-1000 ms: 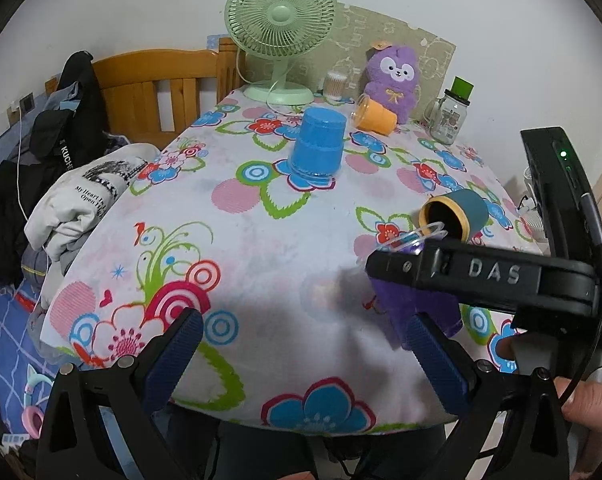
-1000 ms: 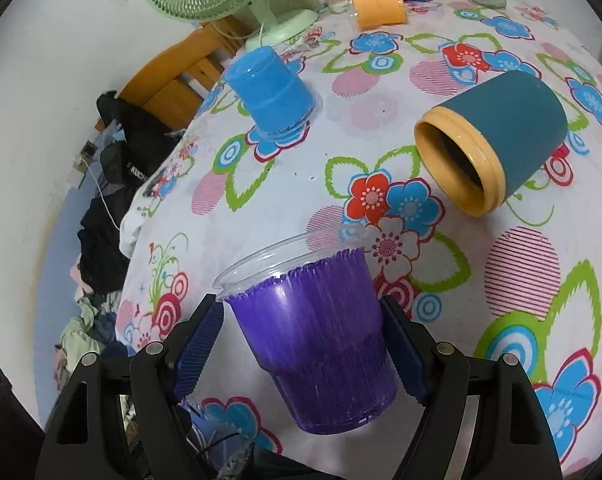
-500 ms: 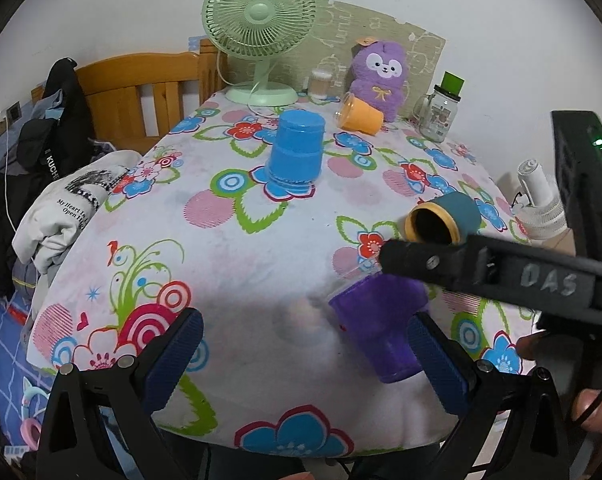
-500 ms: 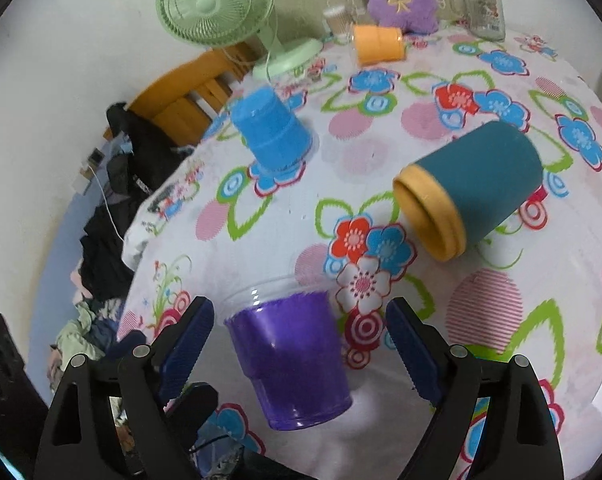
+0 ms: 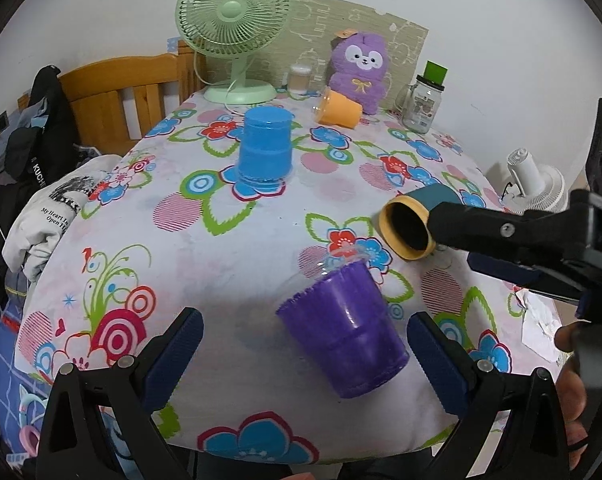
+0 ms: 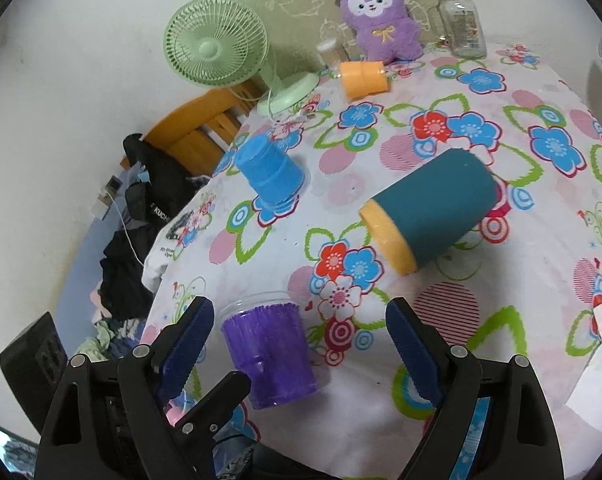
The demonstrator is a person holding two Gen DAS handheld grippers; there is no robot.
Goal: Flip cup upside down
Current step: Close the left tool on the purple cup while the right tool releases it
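From the left wrist view, the left gripper (image 5: pixel 305 354) stands wide with nothing in it, and the purple cup (image 5: pixel 343 330) sits between its fingers near the front edge of the table (image 5: pixel 229 264), touching neither. The cup looks upside down, its clear rim on the cloth and its closed base up, though it seems to lean a little. So close to the edge, a bump from either finger could send it over. The teal cup (image 5: pixel 415 228) lies on its side, dark inside and seemingly empty. From the right wrist view, the right gripper (image 6: pixel 299 354) is also wide and holds nothing; the purple cup sits just inside its left finger. The blue cup (image 6: pixel 271 178) stands inverted, and the orange cup (image 6: pixel 363 74) lies on its side.
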